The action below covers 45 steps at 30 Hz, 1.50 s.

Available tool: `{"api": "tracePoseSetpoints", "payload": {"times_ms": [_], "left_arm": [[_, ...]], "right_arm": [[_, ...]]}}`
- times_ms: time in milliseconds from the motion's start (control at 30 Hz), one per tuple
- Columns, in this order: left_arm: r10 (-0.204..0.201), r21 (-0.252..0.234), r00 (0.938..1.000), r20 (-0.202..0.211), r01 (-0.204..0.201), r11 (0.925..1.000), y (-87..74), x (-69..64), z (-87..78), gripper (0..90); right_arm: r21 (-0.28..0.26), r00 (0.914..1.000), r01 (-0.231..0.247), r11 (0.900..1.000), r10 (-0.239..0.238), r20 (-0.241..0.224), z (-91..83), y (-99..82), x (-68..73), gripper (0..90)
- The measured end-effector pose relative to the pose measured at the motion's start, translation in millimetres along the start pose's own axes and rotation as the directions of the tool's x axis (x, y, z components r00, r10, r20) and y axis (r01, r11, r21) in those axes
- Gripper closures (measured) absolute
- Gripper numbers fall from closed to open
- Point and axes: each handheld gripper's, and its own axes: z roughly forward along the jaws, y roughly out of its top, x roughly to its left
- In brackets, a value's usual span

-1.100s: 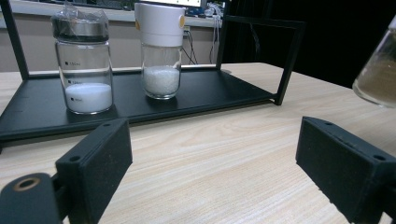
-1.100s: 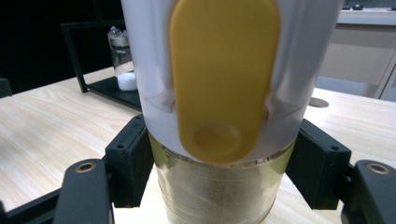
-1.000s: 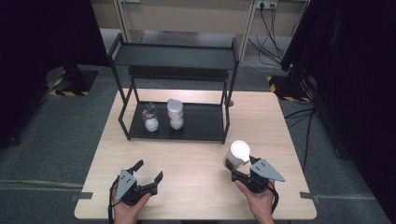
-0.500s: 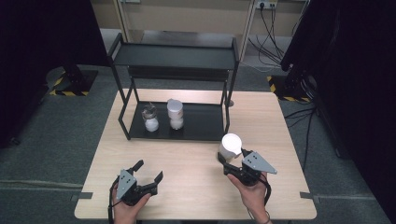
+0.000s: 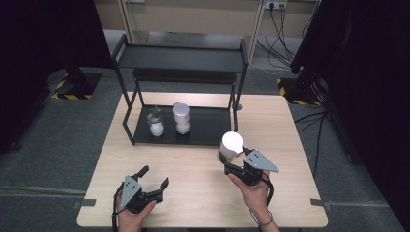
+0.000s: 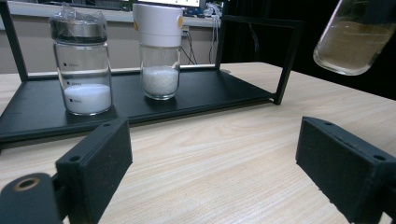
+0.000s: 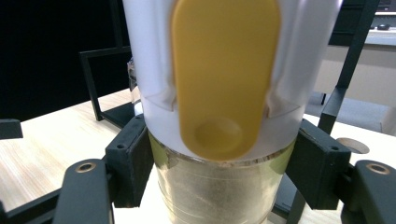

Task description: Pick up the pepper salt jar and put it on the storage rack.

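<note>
A pale wooden table (image 5: 193, 193) stands on grey carpet, with dark curtains to both sides and cables trailing at the back wall; a black two-tier rack (image 5: 181, 92) sits toward the table's far edge, and on its lower tray stand two jars side by side, a foil-topped jar (image 5: 155, 122) and a white-capped jar (image 5: 182, 118).

The left gripper view shows what the high view cannot: both jars are clear glass holding white powder or granules at the bottom, and the held jar hangs tilted above the wood at the upper right; the right gripper view shows a yellow flip tab on the white lid and pale tan contents below.

The right gripper (image 5: 231, 162) has its jaws closed on the glass body of the lidded jar (image 5: 231, 144), just in front of the rack's right post; the left gripper (image 5: 153, 179) rests low near the table's near edge, jaws spread wide and holding nothing.

Against the earlier frames, the right gripper and its jar have travelled leftward and farther from the person, toward the rack; the left gripper is unchanged.
</note>
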Motion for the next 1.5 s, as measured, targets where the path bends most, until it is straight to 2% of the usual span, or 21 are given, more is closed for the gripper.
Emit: {"api": "tracePoseSetpoints", "payload": {"times_ms": [700, 1500], "left_arm": [[0.002, 0.001, 1.0000, 0.002, -0.002, 1.0000, 0.0, -0.2, 0.1, 10.4], [0.000, 0.001, 1.0000, 0.002, 0.000, 1.0000, 0.0, 0.0, 0.1, 10.4]], "right_arm": [[0.012, 0.9998, -0.014, 0.9998, 0.014, 0.012, 24.5, 4.6, -2.5, 31.0], [0.042, 0.9990, -0.040, 0.9983, 0.039, 0.024, 62.3, 5.8, -6.4, 31.0]]}}
